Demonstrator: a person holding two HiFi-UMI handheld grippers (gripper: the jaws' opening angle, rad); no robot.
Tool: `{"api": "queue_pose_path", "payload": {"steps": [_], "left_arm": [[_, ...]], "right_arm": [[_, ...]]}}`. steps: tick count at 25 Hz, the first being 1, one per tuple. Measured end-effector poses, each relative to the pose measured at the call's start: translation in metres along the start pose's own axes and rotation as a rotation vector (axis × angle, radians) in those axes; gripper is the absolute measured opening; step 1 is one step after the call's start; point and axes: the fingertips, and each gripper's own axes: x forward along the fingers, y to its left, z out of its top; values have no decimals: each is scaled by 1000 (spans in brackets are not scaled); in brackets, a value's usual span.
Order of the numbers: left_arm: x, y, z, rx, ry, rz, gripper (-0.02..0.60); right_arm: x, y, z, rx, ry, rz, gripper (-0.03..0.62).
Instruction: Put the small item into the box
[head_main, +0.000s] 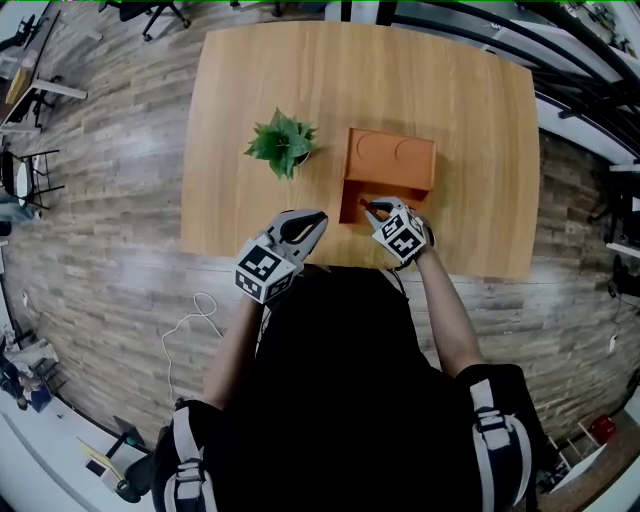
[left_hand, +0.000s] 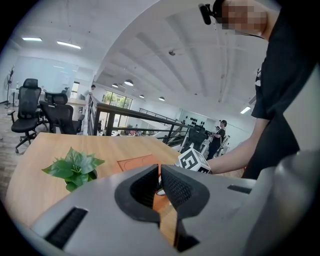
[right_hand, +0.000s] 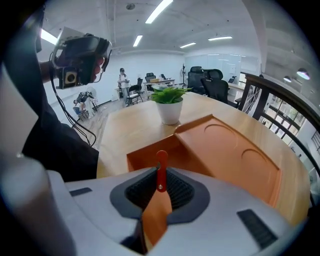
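An orange box lies on the wooden table. Its lid has two round recesses, and an open compartment faces me. My right gripper hangs over that opening, pointing steeply down, shut on a thin red small item that stands upright between its pads. In the head view the item shows as a dark sliver at the jaw tips. My left gripper hovers at the table's near edge, left of the box, jaws shut with nothing between them.
A small potted green plant stands on the table just left of the box, also in the left gripper view. Office chairs, a railing and a person stand beyond the table. A white cable lies on the floor.
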Motion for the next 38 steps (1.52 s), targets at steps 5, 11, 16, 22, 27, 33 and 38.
{"api": "queue_pose_path", "payload": {"steps": [5, 11, 16, 22, 27, 33, 38], "left_arm": [[-4, -2, -3, -12, -5, 23, 28], [-7, -6, -7, -13, -1, 32, 28], [-11, -8, -8, -9, 0, 40, 28], [-16, -9, -12, -9, 10, 41, 28], [-16, -10, -15, -13, 13, 38, 28], [-13, -11, -14, -7, 14, 25, 28], [-9, -11, -8, 3, 7, 17, 28]], "right_arm": [[14, -7, -15, 28, 69, 5, 67], [24, -11, -26, 55, 130, 4, 67], [31, -14, -33, 59, 170, -11, 67], [37, -18, -38, 50, 215, -29, 67], [42, -19, -41, 40, 237, -41, 67], [45, -18, -43, 39, 249, -47, 69], [45, -17, -42, 74, 231, -27, 94]]}}
